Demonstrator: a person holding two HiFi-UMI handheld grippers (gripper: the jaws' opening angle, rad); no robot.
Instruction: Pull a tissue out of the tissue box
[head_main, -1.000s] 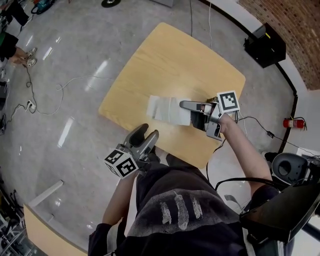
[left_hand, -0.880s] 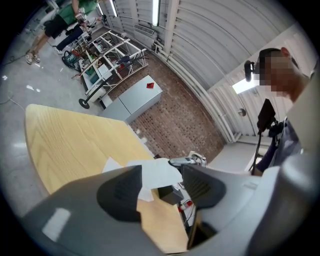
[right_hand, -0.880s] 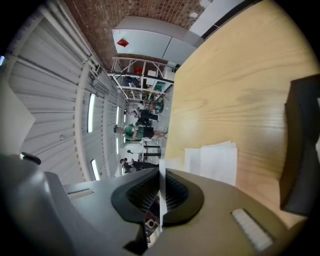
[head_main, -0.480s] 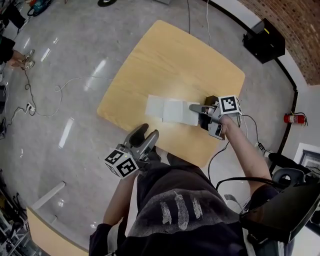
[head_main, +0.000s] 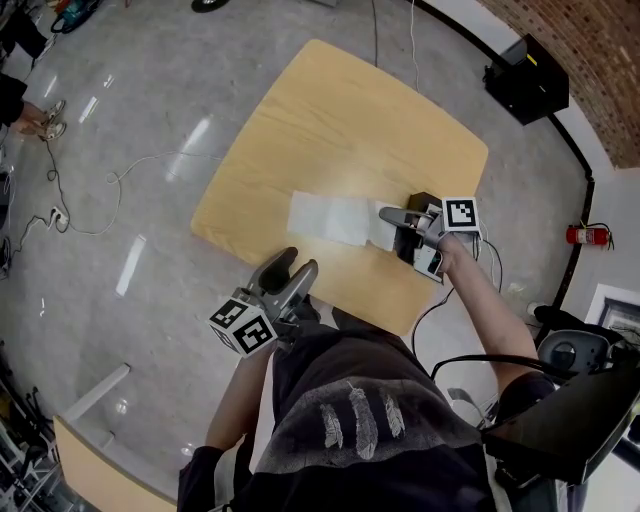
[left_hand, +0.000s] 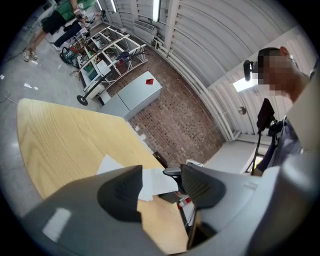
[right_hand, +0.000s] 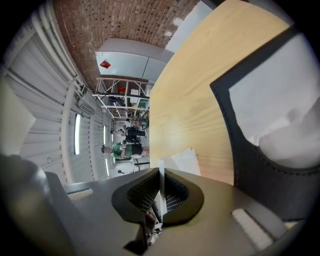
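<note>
Right gripper view: right gripper (right_hand: 159, 192) fingers pinch the tissue (head_main: 330, 218), apparently clear of the tissue box (right_hand: 255, 175); left gripper (left_hand: 160, 182) fingers gape, empty.

Mostly hidden behind the right gripper (head_main: 386, 213) at the table's (head_main: 330, 120) right edge: tissue box (head_main: 421, 199); cropped in the right gripper view
</note>
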